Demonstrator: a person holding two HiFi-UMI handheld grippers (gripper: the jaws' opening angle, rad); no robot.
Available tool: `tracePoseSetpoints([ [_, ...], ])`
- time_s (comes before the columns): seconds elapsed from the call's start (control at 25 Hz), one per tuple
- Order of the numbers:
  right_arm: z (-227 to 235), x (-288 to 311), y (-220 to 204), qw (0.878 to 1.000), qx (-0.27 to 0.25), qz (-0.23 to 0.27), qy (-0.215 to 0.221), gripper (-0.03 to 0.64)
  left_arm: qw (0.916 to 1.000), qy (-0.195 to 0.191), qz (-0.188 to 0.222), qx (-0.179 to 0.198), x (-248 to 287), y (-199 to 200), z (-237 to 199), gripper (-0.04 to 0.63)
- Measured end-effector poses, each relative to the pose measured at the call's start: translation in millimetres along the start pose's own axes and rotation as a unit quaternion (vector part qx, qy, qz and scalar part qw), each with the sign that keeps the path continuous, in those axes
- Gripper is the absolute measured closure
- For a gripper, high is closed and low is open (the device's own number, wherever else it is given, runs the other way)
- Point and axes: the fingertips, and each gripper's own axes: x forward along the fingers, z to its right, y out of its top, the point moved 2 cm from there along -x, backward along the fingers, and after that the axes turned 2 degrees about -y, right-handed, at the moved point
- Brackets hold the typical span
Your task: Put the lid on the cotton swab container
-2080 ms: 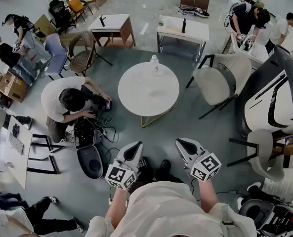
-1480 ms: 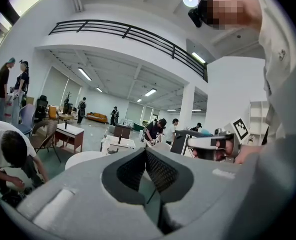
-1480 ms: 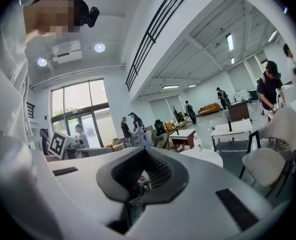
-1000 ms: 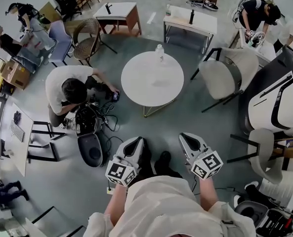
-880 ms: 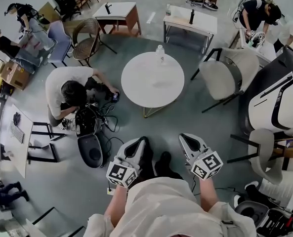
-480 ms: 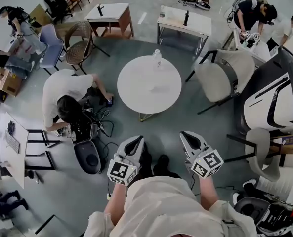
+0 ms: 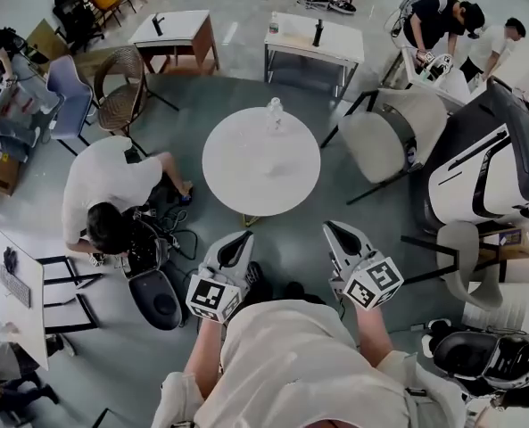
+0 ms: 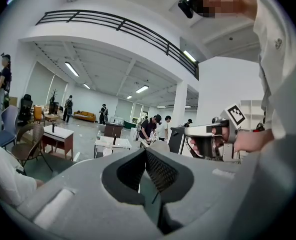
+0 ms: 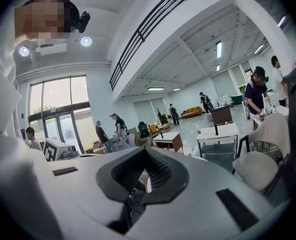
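Holding left gripper (image 7: 242, 237) and right gripper (image 7: 330, 228) empty, ribbed jaws pressed together.
Both face a round white table (image 7: 246, 172), nearer than before; a small clear container (image 7: 273, 112) stands at its far edge.

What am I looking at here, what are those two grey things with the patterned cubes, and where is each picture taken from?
There is no robot here. A person stands in a large hall with a tool in each hand: the left gripper and the right gripper. Each is a two-jaw clamp, and the patterned cubes are part of them. The top-down picture comes from a camera on the person's head. The other two come from cameras riding on each gripper, looking along its jaws. In both, the jaws are closed with nothing between them. Ahead stands a round white table with one small clear thing on it, too small to identify. Another person crouches on the floor, left of the table in the head view.
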Motion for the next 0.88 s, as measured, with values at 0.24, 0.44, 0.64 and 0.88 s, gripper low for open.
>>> tracePoseSetpoints([
  [0.24,-4.5,21.0,9.1,0.999,0.009,0.012,-0.033,0.611,0.9996,-0.028,-0.001,-0.001,0.7,6.8,-31.3,0.584],
  [0.44,-11.0,27.7,-2.0,0.998,0.008,0.005,-0.056,0.611,0.9987,-0.049,-0.004,-0.012,-2.3,-0.4,-48.0,0.584],
  [0.64,-3.4,32.4,-15.1,0.996,0.020,-0.016,-0.082,0.611,0.9974,-0.062,-0.029,-0.023,8.2,-17.1,-62.4,0.584],
  [0.88,4.6,42.4,-10.1,0.997,0.021,-0.018,-0.079,0.611,0.9975,-0.053,-0.033,-0.033,18.0,-15.9,-74.1,0.584],
])
